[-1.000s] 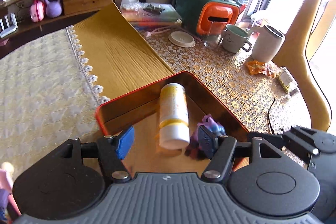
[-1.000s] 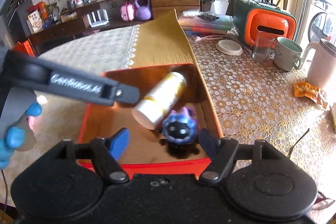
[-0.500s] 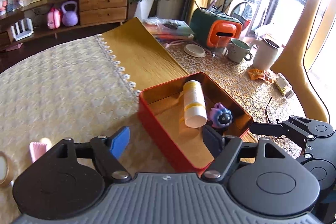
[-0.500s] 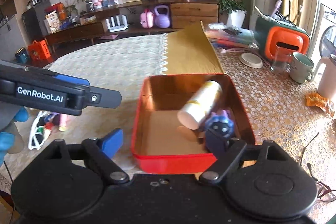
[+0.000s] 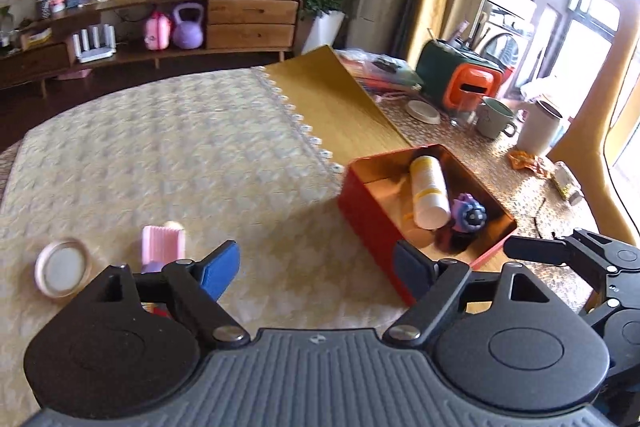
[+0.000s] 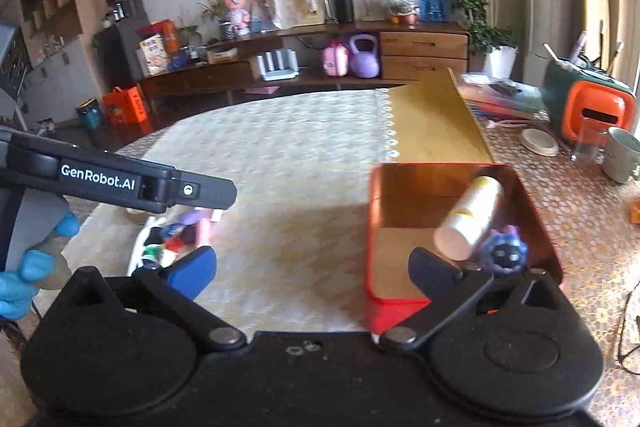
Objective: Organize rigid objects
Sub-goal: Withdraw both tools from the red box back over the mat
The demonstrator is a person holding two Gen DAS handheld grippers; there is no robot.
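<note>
- Left wrist view: left gripper (image 5: 316, 265) hangs over the cream tablecloth (image 5: 160, 167), jaws opening with nothing between them. Red tin box (image 5: 376, 223) sits just right of the right finger, holding a white-and-yellow bottle (image 5: 428, 187) touching a purple spiky toy (image 5: 470, 215). A pink comb (image 5: 162, 243) and round lid (image 5: 62, 267) lie left of the jaws.
- Right wrist view: right gripper (image 6: 312, 273) is opening too, empty; the box lies behind its right finger. The other gripper's arm reads "GenRobot.AI" (image 6: 102, 181).
</note>
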